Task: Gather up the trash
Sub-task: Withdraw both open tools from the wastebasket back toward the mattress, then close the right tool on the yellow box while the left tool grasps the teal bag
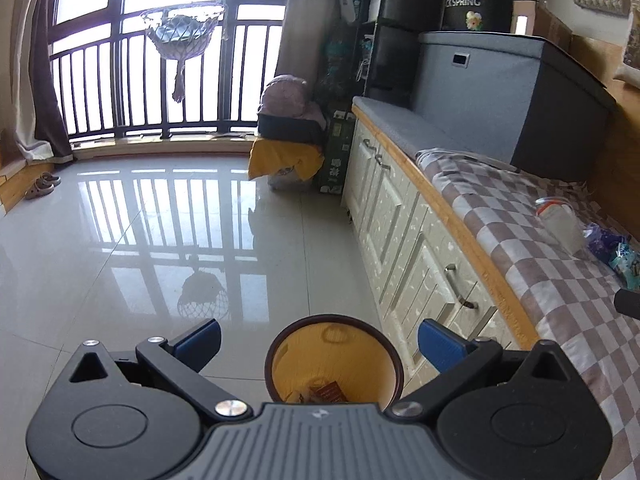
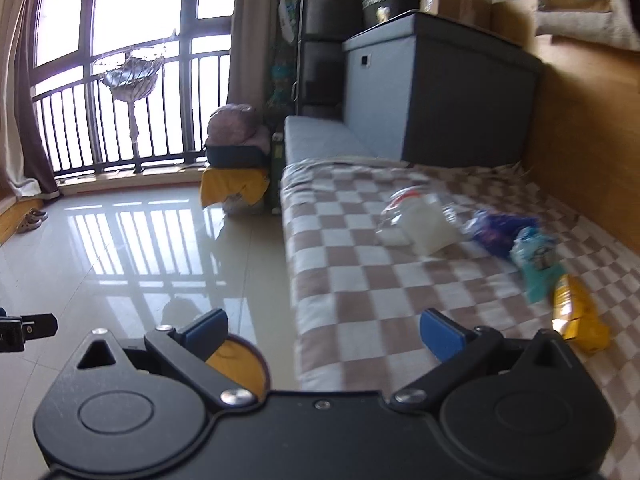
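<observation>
A yellow trash bin (image 1: 334, 364) with a dark rim stands on the floor beside the cabinet, with some wrappers inside. My left gripper (image 1: 319, 344) is open and empty, right above the bin. My right gripper (image 2: 323, 334) is open and empty at the edge of the checkered cloth (image 2: 360, 280). On the cloth lie a clear plastic bottle (image 2: 420, 220), a purple wrapper (image 2: 496, 232), a teal packet (image 2: 536, 268) and a yellow packet (image 2: 580, 320). The bottle (image 1: 560, 220) and wrappers (image 1: 612, 252) also show in the left wrist view. The bin's edge (image 2: 240, 364) shows under my right gripper.
White cabinet drawers (image 1: 400, 232) run under the bench. A grey storage box (image 1: 500, 92) stands at the bench's far end. A yellow-draped stool with bags (image 1: 286, 148) is near the window railing. Shoes (image 1: 40, 186) lie at far left on the glossy tile floor (image 1: 160, 240).
</observation>
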A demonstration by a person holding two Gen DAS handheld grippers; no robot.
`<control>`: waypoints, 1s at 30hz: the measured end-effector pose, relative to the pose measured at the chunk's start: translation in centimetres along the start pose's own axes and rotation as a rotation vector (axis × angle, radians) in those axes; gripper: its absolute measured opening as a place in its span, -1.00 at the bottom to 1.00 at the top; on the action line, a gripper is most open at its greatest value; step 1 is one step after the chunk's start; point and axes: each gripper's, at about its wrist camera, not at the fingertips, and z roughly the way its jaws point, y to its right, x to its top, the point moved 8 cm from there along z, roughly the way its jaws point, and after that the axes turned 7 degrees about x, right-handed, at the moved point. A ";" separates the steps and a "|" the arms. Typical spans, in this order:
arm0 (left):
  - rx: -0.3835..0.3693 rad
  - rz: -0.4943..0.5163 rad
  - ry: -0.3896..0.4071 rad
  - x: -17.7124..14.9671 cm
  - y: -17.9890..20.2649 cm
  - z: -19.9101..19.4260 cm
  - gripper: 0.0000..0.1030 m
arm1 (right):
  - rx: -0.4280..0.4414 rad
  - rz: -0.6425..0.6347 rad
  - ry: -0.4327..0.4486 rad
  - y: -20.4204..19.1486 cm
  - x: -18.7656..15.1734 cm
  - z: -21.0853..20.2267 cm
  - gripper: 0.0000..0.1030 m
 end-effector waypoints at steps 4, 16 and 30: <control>-0.033 0.039 0.039 0.0 3.0 -0.6 1.00 | -0.050 0.010 0.045 3.7 0.3 -2.0 1.00; -0.202 0.125 0.187 1.3 15.1 -2.7 1.00 | -0.220 0.042 0.100 15.5 -1.4 -5.0 1.00; -0.417 0.268 0.166 1.6 29.9 -2.0 1.00 | -0.354 0.264 0.076 27.0 -2.8 0.9 1.00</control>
